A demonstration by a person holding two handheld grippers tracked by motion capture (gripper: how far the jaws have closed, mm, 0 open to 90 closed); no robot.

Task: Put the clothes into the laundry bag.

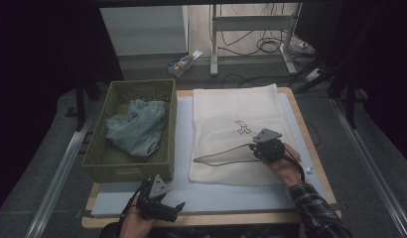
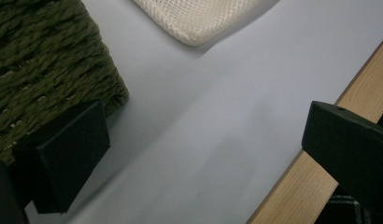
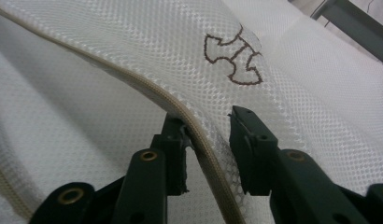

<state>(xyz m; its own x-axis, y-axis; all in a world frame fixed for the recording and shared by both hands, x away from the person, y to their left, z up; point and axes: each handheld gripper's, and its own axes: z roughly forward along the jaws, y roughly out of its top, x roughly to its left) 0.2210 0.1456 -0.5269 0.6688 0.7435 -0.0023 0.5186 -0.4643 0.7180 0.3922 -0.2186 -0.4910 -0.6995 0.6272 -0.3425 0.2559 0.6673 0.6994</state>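
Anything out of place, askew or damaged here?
Nothing damaged or spilled. The cream mesh laundry bag lies flat, its zipped opening lifted between the right gripper jaws. A crumpled light-blue garment sits in the green woven basket.

Cream mesh bag [image 1: 236, 129] flat on white board [image 1: 216, 196]; green woven basket [image 1: 129, 166] holding blue garment [image 1: 137, 126]; right gripper [image 1: 252, 148] at bag's opening; left gripper [image 1: 176, 209] near front edge.

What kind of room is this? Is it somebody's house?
Probably a lab or workshop, not a home: cables trail over the floor behind the table, metal desk legs stand there, and dark curtains surround it.
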